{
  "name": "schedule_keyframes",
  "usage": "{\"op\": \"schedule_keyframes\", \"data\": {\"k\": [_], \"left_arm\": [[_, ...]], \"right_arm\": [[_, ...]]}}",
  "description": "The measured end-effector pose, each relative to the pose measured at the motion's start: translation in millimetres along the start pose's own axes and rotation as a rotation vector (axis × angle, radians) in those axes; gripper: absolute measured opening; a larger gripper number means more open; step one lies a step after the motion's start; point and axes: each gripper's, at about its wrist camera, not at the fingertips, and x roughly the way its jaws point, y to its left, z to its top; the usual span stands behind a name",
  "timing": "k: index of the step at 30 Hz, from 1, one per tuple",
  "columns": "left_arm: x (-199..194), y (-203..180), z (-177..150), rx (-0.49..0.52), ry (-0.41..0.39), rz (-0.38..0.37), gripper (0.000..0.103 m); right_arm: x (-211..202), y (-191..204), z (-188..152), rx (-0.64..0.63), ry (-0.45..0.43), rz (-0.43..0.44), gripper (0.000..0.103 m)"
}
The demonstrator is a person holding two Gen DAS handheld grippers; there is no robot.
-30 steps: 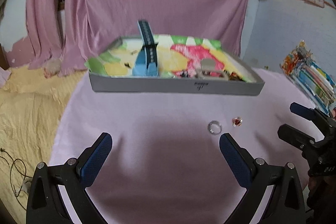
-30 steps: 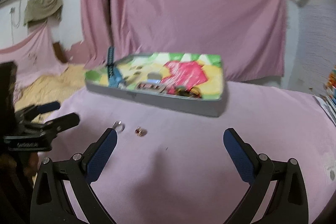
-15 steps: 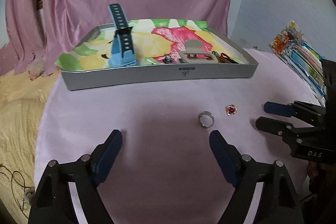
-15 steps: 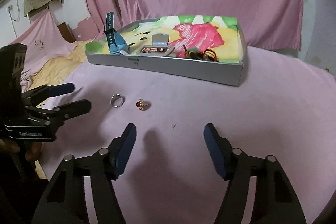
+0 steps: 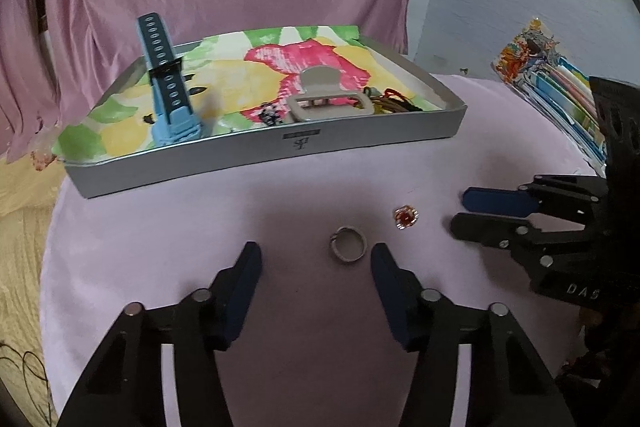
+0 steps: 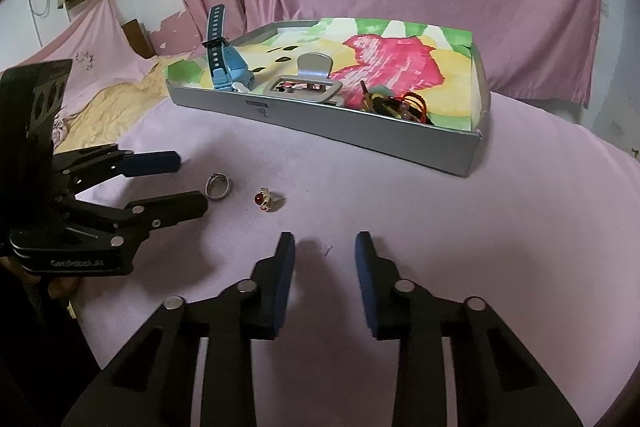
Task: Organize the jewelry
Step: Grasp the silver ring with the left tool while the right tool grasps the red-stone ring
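Observation:
A silver ring lies on the pink tablecloth, just ahead of my open left gripper and nearer its right finger. A gold ring with a red stone lies to its right. Both rings show in the right wrist view: the silver ring and the red-stone ring. My right gripper is open and empty, short of the red-stone ring. The grey tray with floral lining holds a blue watch, a beige hair clip and hair ties.
The tray stands at the back of the round table. The left gripper shows at the left of the right wrist view, the right gripper at the right of the left wrist view. Coloured packets lie far right.
Both grippers have moved forward and down toward the rings. Both jaws have narrowed but stay open. The silver ring now lies just ahead of the left fingertips.

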Motion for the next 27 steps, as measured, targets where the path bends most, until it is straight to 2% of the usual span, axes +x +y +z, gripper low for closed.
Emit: {"op": "schedule_keyframes", "data": {"k": [5, 11, 20, 27], "left_arm": [[5.6, -7.0, 5.8, 0.026, 0.005, -0.003, 0.033], [6.6, -9.9, 6.8, 0.037, 0.009, -0.009, 0.018], [6.5, 4.0, 6.7, -0.049, 0.002, -0.022, 0.018], [6.7, 20.8, 6.0, -0.162, -0.011, -0.052, 0.018]], "right_arm": [[5.5, 3.0, 5.1, -0.004, 0.003, 0.023, 0.025], [9.6, 5.6, 8.4, -0.005, 0.001, 0.035, 0.025], [13.6, 10.1, 11.1, -0.014, 0.001, 0.056, 0.025], [17.3, 16.2, 14.7, -0.030, 0.011, 0.069, 0.025]]}}
